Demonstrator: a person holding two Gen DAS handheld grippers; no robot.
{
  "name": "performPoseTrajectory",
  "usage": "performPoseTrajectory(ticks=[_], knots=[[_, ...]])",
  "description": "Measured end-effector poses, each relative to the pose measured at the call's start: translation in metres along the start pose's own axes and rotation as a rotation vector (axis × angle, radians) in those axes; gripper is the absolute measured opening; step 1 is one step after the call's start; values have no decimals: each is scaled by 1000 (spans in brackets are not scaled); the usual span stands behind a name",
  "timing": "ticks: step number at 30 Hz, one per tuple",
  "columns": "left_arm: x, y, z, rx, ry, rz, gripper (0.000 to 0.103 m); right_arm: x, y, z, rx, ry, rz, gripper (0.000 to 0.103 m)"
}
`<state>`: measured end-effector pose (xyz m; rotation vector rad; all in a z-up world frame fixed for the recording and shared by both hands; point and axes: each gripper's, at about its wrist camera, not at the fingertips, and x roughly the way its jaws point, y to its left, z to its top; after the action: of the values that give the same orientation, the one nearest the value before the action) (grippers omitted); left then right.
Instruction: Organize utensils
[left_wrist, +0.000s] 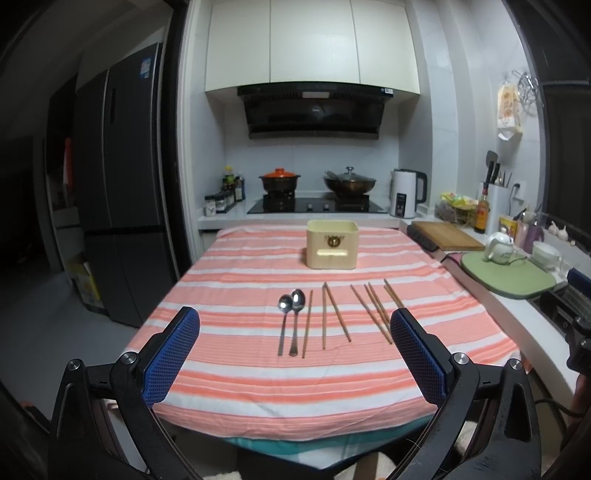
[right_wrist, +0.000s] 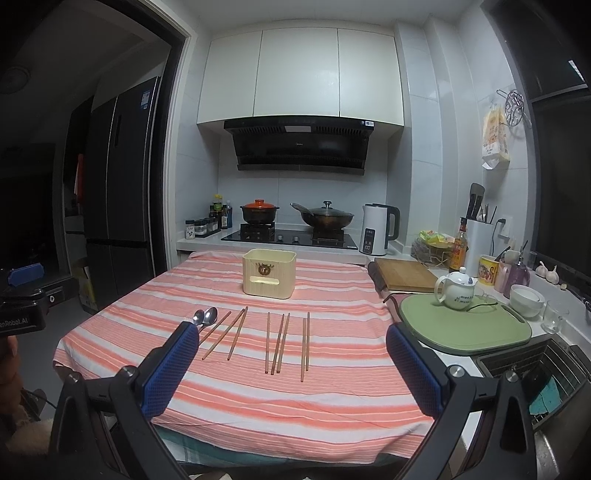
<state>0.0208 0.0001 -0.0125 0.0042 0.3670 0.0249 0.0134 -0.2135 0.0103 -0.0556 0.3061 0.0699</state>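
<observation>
Two metal spoons lie side by side on the pink striped tablecloth, with several wooden chopsticks spread to their right. A cream utensil box stands empty-looking behind them at mid-table. My left gripper is open and empty, held above the table's near edge. In the right wrist view the spoons, chopsticks and box show again. My right gripper is open and empty, also over the near edge.
A counter runs along the right with a wooden board, a green mat holding a white teapot, cups and a sink rack. A stove with pots stands behind the table. A fridge is on the left.
</observation>
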Motion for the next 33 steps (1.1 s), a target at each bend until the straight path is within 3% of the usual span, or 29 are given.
performPoseTrajectory(ticks=[19,26,33], knots=[[55,20,-5,-24,93,-21,103,31,-8,-4,22,61,-9,103],[108,32,-29,-20,227,-77,103,63,-16,-13,30,114,-29,103],[155,32,-54,-34,311,-156,102,99,-22,-25,18,177,-37,103]])
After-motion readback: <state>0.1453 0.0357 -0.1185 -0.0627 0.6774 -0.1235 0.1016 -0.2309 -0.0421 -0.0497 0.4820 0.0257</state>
